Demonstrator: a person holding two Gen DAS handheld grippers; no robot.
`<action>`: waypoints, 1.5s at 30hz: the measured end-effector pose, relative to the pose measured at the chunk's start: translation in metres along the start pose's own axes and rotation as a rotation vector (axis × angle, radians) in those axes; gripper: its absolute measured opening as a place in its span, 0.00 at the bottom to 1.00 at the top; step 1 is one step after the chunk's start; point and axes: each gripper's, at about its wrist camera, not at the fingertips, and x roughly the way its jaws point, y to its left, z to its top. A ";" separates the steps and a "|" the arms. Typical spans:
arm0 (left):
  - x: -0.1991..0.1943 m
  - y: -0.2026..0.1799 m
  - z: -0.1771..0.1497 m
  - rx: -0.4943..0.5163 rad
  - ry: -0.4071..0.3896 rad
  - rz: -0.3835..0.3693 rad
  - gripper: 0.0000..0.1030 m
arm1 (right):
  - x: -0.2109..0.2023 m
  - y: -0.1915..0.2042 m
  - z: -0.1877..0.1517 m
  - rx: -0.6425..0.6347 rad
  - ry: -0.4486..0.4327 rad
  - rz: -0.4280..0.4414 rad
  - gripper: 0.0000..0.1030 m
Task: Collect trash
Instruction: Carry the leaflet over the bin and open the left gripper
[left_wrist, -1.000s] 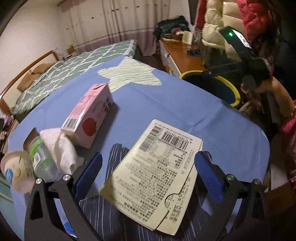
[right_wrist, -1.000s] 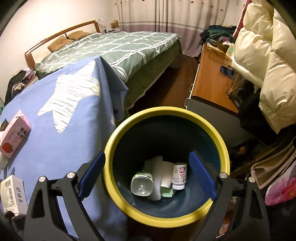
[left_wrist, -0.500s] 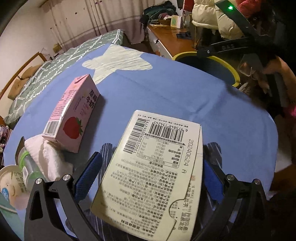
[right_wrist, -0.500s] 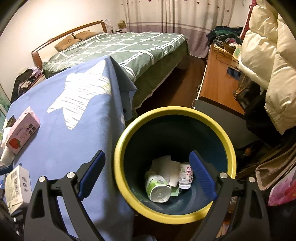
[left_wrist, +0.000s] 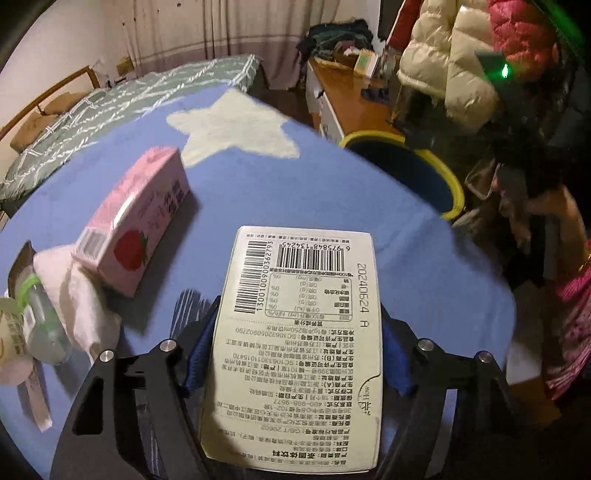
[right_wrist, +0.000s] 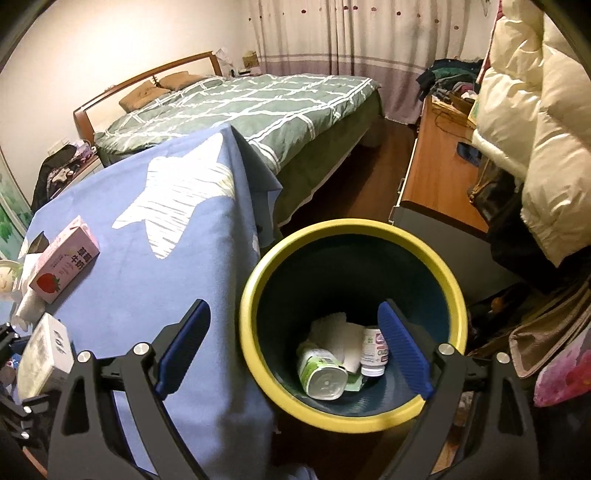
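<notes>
My left gripper (left_wrist: 295, 358) is shut on a flat white carton (left_wrist: 306, 332) with barcodes, gripped by its two long sides on the blue tablecloth (left_wrist: 351, 206); the carton also shows in the right wrist view (right_wrist: 44, 354). A pink strawberry milk carton (left_wrist: 136, 225) lies to its left, also seen from the right wrist (right_wrist: 64, 266). My right gripper (right_wrist: 293, 347) is open and empty above the yellow-rimmed bin (right_wrist: 436, 258), which holds a green-white cup (right_wrist: 321, 373), a small bottle (right_wrist: 375, 350) and tissue. The bin shows in the left wrist view (left_wrist: 439, 162).
A white tissue (left_wrist: 77, 306), a clear bottle with a green band (left_wrist: 40, 321) and a cup (left_wrist: 11, 332) lie at the table's left edge. A bed (right_wrist: 240, 99) stands behind, a wooden desk (right_wrist: 439, 166) and hanging jackets (right_wrist: 535, 122) at right.
My left gripper moved forward over the white carton and closed on its sides. My right gripper drew back and left from the bin's centre, staying open.
</notes>
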 end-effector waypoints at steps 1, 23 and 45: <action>-0.002 -0.003 0.004 0.001 -0.009 0.000 0.71 | -0.003 -0.003 -0.001 0.002 -0.006 -0.006 0.85; 0.081 -0.120 0.142 0.083 -0.023 -0.080 0.71 | -0.032 -0.098 -0.032 0.082 -0.035 -0.130 0.85; 0.042 -0.083 0.147 -0.116 -0.177 -0.032 0.95 | -0.029 -0.090 -0.034 0.079 -0.022 -0.123 0.85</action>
